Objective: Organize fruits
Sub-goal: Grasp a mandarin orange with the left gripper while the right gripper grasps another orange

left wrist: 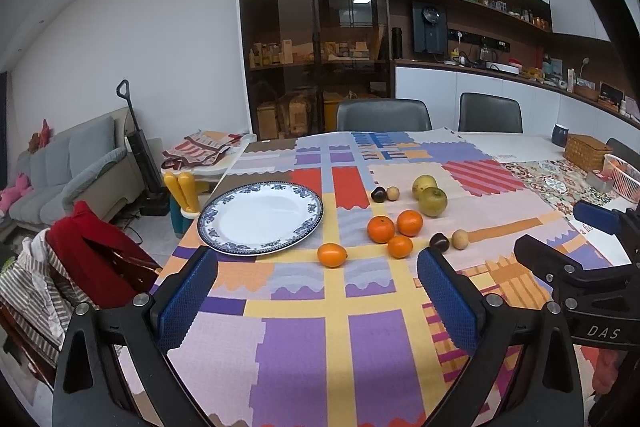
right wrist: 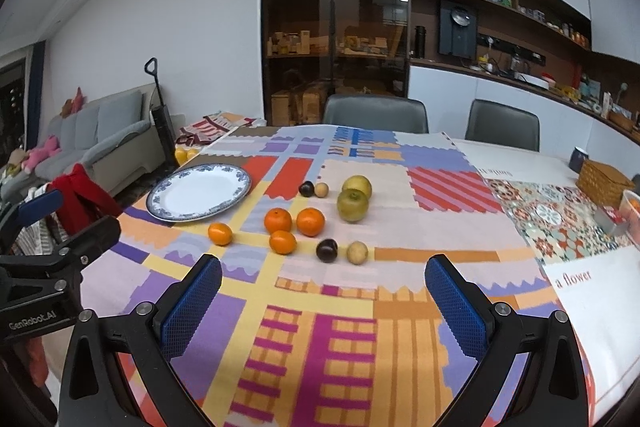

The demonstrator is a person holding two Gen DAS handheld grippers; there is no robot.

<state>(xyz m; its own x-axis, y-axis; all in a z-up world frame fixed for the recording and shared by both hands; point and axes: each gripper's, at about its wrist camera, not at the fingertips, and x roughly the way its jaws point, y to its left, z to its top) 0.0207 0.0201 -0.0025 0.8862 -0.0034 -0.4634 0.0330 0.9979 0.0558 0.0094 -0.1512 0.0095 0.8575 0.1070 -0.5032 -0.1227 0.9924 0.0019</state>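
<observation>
A white plate with a blue rim lies bare at the table's left. To its right, loose on the patchwork cloth, lie several oranges, two green pears, two dark plums and two small tan fruits. My left gripper hovers open above the near cloth, nothing between its blue pads. My right gripper is open too, short of the near plum. Each gripper shows at the edge of the other's view.
Two grey chairs stand at the far side. A woven box, a dark mug and a pink basket sit at the table's right. A chair draped with red and striped clothes stands by the left edge.
</observation>
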